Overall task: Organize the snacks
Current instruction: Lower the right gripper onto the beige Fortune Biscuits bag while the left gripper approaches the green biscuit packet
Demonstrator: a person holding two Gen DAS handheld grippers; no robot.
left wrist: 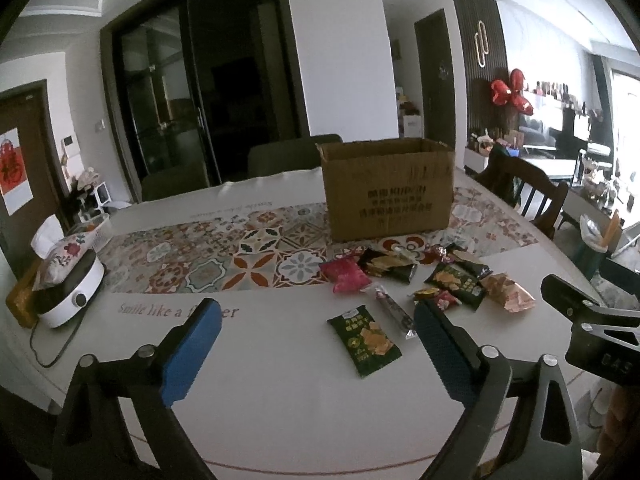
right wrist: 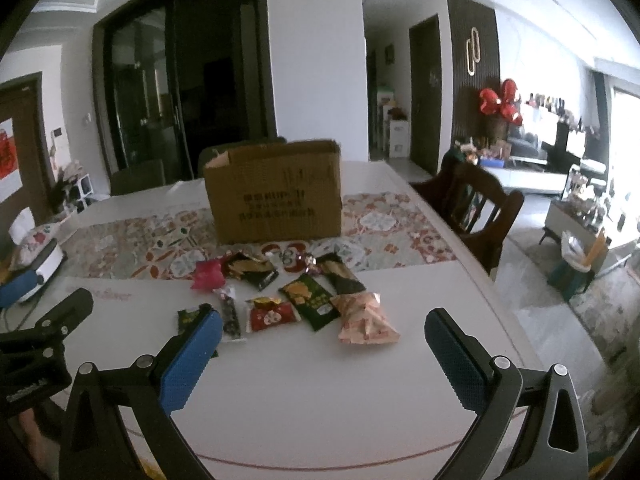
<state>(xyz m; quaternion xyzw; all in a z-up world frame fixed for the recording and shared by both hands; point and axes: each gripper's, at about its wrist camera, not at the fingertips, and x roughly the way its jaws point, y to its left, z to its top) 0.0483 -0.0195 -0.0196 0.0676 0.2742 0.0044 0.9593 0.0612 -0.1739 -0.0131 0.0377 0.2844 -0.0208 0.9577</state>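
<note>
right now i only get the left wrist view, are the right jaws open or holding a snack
Observer: Open. The right gripper grips nothing, and its jaws are spread wide above the white table.
Operator: ok, whats the red thing half hidden in my view
Observer: A red packet with a white pattern. It lies flat, fully in sight from the right wrist, just left of the larger green packet.
</note>
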